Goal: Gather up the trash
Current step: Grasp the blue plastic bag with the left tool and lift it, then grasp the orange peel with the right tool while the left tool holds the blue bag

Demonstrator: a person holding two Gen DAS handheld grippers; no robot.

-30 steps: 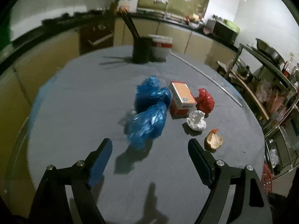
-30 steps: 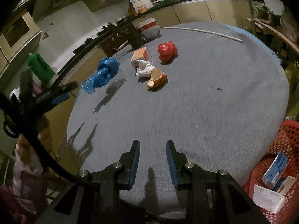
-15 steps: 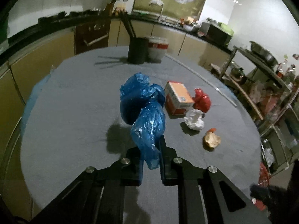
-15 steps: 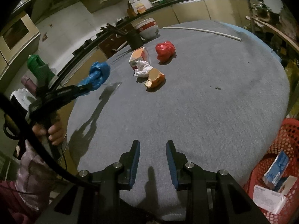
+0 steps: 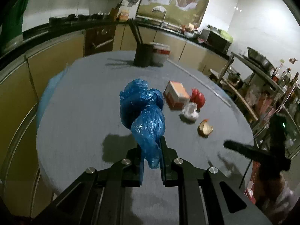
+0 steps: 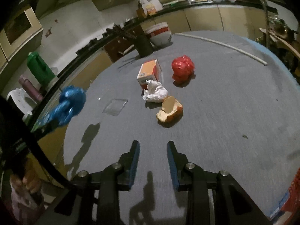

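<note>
On the round grey table (image 6: 234, 97), the first piece of trash is off the cloth: the left gripper (image 5: 151, 157) is pinched tight on the tail of the blue bag (image 5: 144, 116), which hangs clear of the surface above its own shadow near the table's left edge. A second ago those jaws stood spread with the bag lying between them on the table; they have since clamped and lifted it. That leaves four pieces to collect, bunched toward the far middle: the orange box (image 6: 150, 71), the red bag (image 6: 182, 69) beside it, the white paper wad (image 6: 155, 92) touching the box's near side, and the peel (image 6: 169, 111) just in front of the wad. The right gripper (image 6: 152, 159) has advanced from the near edge toward that cluster, and its jaws, almost together a second ago, are opening with nothing between them. A flat clear wrapper (image 6: 116, 106) lies near the left edge. The peel looks the likeliest next pick.
</note>
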